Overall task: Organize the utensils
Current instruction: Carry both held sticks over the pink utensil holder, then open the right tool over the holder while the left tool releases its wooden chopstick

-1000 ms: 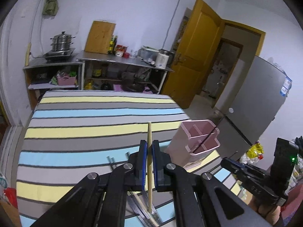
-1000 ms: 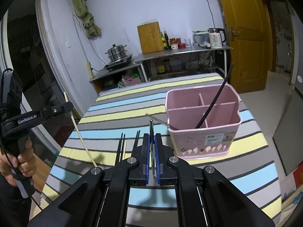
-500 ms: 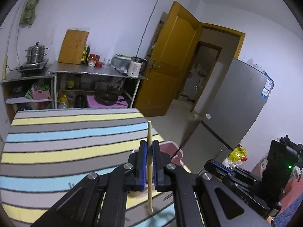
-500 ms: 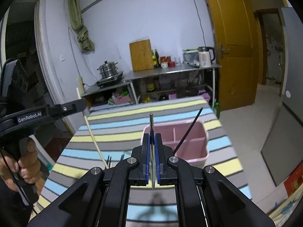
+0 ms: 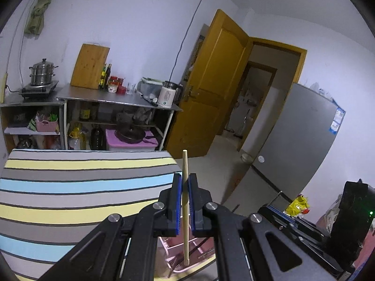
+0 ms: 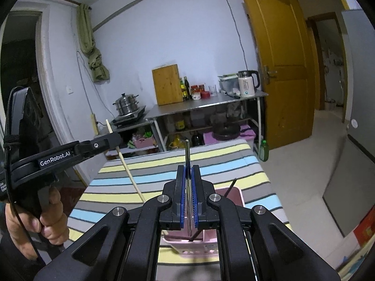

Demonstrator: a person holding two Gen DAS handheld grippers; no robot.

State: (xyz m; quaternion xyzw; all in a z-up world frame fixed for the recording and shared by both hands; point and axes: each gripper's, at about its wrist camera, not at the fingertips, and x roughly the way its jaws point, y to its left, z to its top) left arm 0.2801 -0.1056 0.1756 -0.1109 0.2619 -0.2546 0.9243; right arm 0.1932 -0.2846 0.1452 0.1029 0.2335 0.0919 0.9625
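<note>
Left wrist view: the left gripper [image 5: 185,201], at lower centre, is clamping a wooden chopstick [image 5: 185,207] upright. Its lower tip is hanging over the pink utensil holder [image 5: 174,255], which is peeking out beneath the fingers at the bottom edge, on the striped tablecloth [image 5: 70,187]. To place it well, the tip should probably be lined up over one compartment before lowering, keeping the stick vertical so it clears the rim. A second ago the holder was sitting further right in the frame, with loose chopsticks visible on the cloth.

Right wrist view: the right gripper [image 6: 188,195], at centre, is closed on a thin metal chopstick [image 6: 187,161] above the same holder, where a dark chopstick [image 6: 230,186] is leaning. At left, a person's hand [image 6: 37,220] is gripping the other tool. Earlier the holder was fully visible ahead; now it is mostly hidden under the fingers.
</note>
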